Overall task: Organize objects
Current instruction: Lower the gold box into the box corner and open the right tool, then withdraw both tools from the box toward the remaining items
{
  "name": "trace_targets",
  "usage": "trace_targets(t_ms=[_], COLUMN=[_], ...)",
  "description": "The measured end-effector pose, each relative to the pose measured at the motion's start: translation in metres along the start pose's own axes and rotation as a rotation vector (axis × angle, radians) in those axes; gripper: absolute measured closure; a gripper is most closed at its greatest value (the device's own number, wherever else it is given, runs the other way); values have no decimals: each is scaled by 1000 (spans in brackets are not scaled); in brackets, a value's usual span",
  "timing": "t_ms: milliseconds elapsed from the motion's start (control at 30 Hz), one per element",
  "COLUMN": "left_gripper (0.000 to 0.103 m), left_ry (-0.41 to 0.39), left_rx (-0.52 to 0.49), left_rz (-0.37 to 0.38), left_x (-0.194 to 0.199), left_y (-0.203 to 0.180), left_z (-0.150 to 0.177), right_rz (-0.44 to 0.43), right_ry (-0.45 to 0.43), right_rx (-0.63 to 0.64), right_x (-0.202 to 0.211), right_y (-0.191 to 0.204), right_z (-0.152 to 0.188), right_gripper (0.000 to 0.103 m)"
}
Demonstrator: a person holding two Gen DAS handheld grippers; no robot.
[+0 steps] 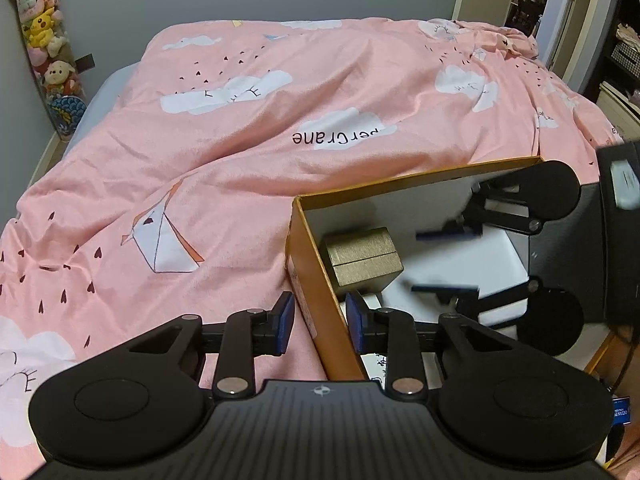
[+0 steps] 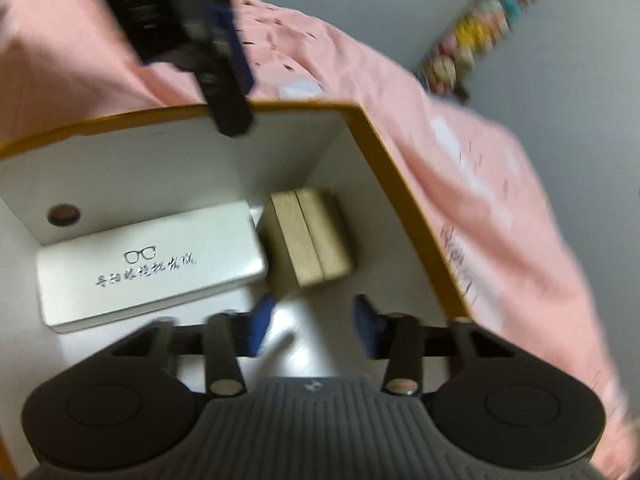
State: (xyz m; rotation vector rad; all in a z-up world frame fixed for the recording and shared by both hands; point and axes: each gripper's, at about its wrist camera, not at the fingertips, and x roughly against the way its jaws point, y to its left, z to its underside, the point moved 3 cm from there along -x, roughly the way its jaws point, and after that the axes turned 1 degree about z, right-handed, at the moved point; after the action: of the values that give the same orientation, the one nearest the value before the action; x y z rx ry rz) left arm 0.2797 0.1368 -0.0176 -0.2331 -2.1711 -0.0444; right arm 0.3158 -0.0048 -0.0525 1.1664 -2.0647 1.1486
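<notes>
The left gripper (image 1: 320,324) straddles the wall of the orange box (image 1: 308,264) on the bed (image 1: 240,140), jaws apart, probably steadying it. The right gripper (image 2: 314,326) hangs released inside, the gold box (image 2: 310,236) just ahead, the silver glasses case (image 2: 150,266) ahead-left. Next probably fetch another object; none is visible. The right view is blurred.

"perCrane" upside down on pink duvet (image 1: 280,128), glasses-logo case (image 2: 152,264) script seemingly illegible

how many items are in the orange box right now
2: a gold box in the far corner of the orange box, and a white glasses case beside it. Others may be hidden.
</notes>
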Motion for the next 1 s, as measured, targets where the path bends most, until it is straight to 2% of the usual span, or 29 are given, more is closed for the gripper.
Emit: trace_targets(t_ms=[100, 167, 300, 533, 667, 833, 1000], left_gripper=[70, 72, 74, 85, 85, 85, 85], left_ry=[5, 5, -1, -3, -6, -13, -45], left_rx=[-1, -3, -5, -6, 10, 3, -24], left_rz=[2, 2, 9, 27, 43, 27, 16], left_x=[-1, 0, 2, 1, 2, 6, 28], left_y=[-3, -5, -6, -5, -3, -7, -16], left_z=[0, 1, 1, 1, 1, 0, -2], right_rz=[-32, -41, -59, -68, -66, -61, -53], right_ry=[-3, -14, -33, -64, -73, -65, -62], right_rx=[-66, -80, -85, -90, -84, -104, -165], right_x=[0, 0, -6, -8, -11, -5, 15], right_y=[-6, -5, -5, 8, 9, 10, 8], right_z=[2, -1, -14, -15, -18, -18, -20], right_gripper=[79, 87, 95, 96, 96, 96, 95])
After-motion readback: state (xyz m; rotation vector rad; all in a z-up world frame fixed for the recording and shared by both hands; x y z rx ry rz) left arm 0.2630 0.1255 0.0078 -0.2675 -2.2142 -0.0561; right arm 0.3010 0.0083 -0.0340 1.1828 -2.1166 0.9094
